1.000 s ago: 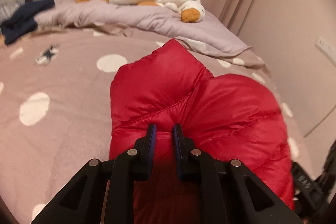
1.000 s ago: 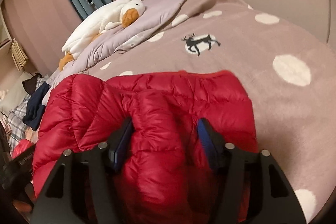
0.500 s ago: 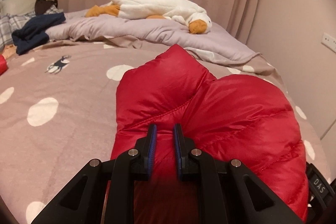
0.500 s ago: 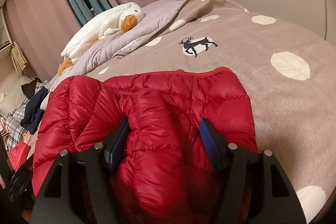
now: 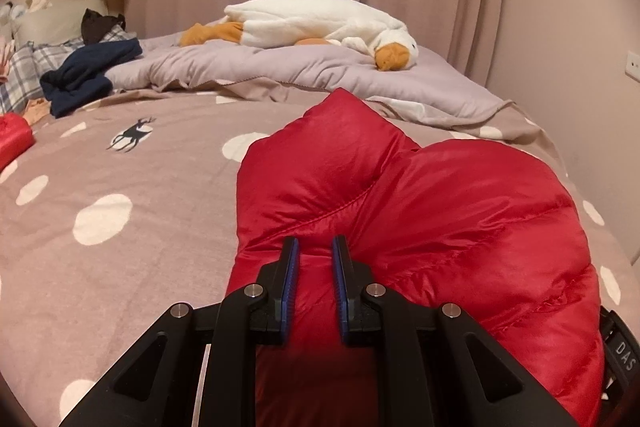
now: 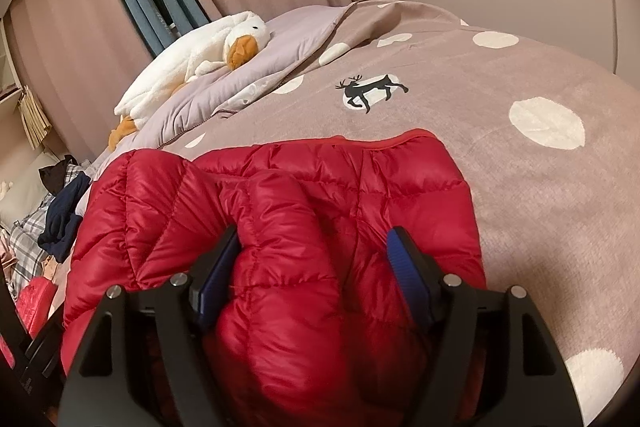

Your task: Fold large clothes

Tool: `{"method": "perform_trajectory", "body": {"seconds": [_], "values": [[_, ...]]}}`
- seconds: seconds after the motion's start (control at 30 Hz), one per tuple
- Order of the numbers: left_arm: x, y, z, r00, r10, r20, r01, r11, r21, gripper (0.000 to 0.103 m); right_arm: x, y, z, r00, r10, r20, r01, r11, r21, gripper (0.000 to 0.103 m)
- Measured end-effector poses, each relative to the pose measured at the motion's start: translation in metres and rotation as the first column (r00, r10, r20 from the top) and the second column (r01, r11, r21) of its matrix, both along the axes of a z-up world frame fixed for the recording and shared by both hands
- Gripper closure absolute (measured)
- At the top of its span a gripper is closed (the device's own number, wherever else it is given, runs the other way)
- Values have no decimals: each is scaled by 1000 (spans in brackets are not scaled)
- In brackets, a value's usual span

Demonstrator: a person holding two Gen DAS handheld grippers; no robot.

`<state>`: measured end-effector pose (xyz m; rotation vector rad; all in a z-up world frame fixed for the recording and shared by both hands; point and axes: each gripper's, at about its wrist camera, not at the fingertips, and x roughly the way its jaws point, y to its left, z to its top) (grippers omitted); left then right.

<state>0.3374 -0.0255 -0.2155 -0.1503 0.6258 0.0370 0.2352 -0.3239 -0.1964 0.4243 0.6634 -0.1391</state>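
Note:
A red quilted down jacket (image 5: 420,219) lies folded into a puffy bundle on the dotted mauve bedspread (image 5: 120,187). My left gripper (image 5: 314,247) is shut on a fold of the jacket's near edge, jaws narrow with red fabric between them. In the right wrist view the jacket (image 6: 280,227) fills the foreground. My right gripper (image 6: 314,239) is open wide, its jaws set around a thick puffed fold of the jacket, which bulges between them.
A white plush goose (image 5: 320,23) lies on a lilac duvet (image 5: 280,71) at the head of the bed. A navy garment (image 5: 84,75) and plaid cloth lie at far left. Curtains and a wall stand behind. Another red item (image 5: 12,139) lies at left edge.
Both views have tilted up, showing more of the curtains and the bed head. The left gripper stays shut on the jacket; the right stays open around the fold.

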Motion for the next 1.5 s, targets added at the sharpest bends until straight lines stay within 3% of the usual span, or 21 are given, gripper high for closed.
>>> {"method": "perform_trajectory", "body": {"seconds": [1.5], "values": [[1,2,-1,1000,-1,1,1,1000,-11,88,0,-6,-4,1000,2,15,-3,999,34,29]]}}
